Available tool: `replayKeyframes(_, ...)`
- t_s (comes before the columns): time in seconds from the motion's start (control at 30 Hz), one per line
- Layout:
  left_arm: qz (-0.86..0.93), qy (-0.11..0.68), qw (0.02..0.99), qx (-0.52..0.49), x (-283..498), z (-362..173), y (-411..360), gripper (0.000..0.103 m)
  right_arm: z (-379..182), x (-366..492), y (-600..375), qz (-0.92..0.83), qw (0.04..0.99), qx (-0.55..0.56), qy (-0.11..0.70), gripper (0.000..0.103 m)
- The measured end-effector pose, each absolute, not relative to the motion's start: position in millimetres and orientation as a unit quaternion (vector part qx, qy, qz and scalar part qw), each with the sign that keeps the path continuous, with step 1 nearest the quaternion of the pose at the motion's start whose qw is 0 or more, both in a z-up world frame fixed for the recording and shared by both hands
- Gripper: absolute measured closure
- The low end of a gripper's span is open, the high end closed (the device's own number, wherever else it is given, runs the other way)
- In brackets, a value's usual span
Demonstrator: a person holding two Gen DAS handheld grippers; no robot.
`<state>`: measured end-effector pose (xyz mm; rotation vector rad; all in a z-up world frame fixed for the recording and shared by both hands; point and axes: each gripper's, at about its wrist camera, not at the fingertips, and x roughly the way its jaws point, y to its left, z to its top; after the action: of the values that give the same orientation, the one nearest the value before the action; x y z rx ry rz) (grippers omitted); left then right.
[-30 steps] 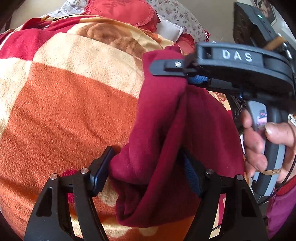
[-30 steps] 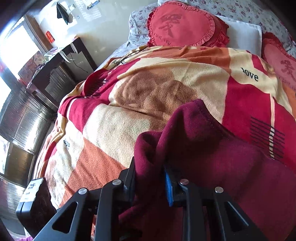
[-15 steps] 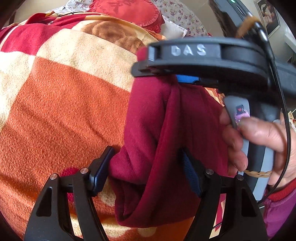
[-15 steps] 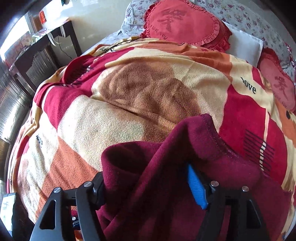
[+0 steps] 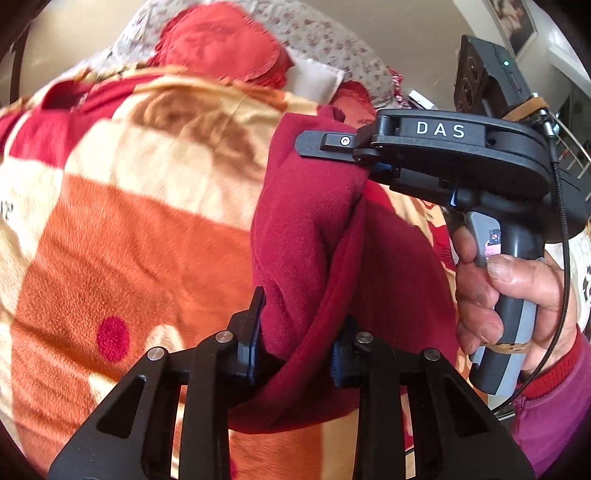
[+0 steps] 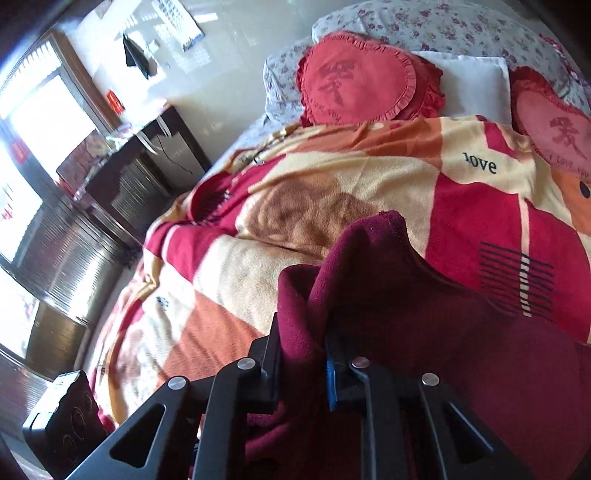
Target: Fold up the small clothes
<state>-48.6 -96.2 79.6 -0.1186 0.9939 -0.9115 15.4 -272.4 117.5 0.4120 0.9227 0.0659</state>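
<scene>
in the right wrist view, a dark cabinet [image 6: 147, 173] stood at the far left under a bright window, beside the bed. a patchwork fleece blanket [image 6: 332, 177] in orange, cream and red covered the bed, and a heart-shaped red cushion [image 6: 354, 77] leaned on a floral pillow [image 6: 443, 26] at its head, with a second red cushion [image 6: 554, 129] further right.

the maroon garment [image 5: 306, 229] was held up off the blanket, pinched at two places. the left gripper [image 5: 295, 332] was clamped on a bunched fold at its lower end, fabric bulging out between the two fingers and sagging below them. to the right and higher, the right gripper [image 5: 325, 142] was closed on the garment's upper edge, its black body marked "das" crossing in front of the cushions. the right hand [image 5: 509, 295] wrapped the grey handle at the far right, and a thin cable [image 5: 561, 221] ran down past it.

in the right wrist view the same gripper [image 6: 303, 354] pinched a thick ridge of the cloth [image 6: 406, 295], which rose up and blocked much of the blanket's near right part.
</scene>
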Motion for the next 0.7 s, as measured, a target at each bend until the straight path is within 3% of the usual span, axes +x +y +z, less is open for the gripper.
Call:
replayKeyframes(0.33, -0.460, 0.427, 0.778, -0.003, -93, 130, -143, 0.077, 162, -50, -322, 0.026, 0.893, 0.233, 0.384, 0.087)
replayKeyframes(0.7, -0.498, 0.418, 0.758, 0.059, -143, 137, -225, 0.077, 168, -131, -402, -0.012, 0.896, 0.260, 0.359, 0.088)
